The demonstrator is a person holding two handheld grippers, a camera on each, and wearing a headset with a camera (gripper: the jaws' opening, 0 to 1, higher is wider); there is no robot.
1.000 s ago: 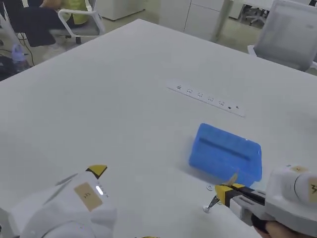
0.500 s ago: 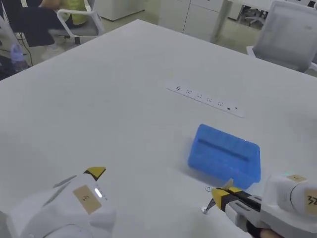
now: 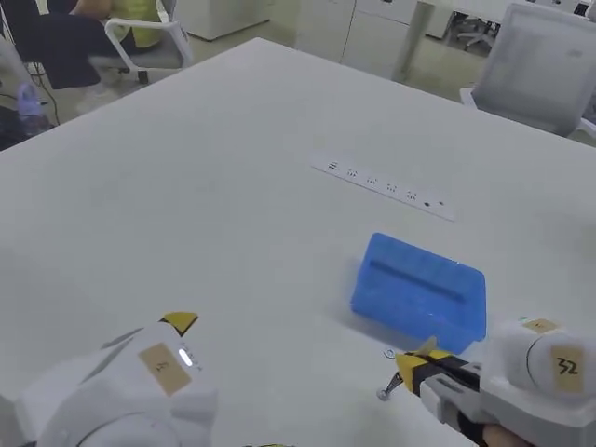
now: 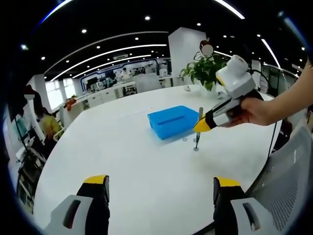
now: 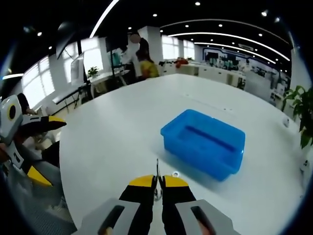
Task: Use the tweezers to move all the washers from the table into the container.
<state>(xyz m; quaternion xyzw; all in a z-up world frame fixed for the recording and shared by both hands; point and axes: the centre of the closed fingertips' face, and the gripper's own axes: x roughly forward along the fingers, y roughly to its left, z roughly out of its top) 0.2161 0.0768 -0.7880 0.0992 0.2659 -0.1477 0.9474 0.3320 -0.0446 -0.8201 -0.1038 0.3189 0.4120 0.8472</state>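
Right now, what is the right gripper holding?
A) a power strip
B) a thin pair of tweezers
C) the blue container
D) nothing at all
B: the right gripper is shut on the tweezers, whose tips point down at the table beside the blue container.

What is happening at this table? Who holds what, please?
A person works at a white table with a gripper in each hand. The right gripper is shut on thin tweezers, whose tips point down at the table just in front of the blue container. One small washer lies on the table between the tweezers and the container. The left gripper is open and holds nothing, off to the side. Whether the container has washers inside is too hard to tell.
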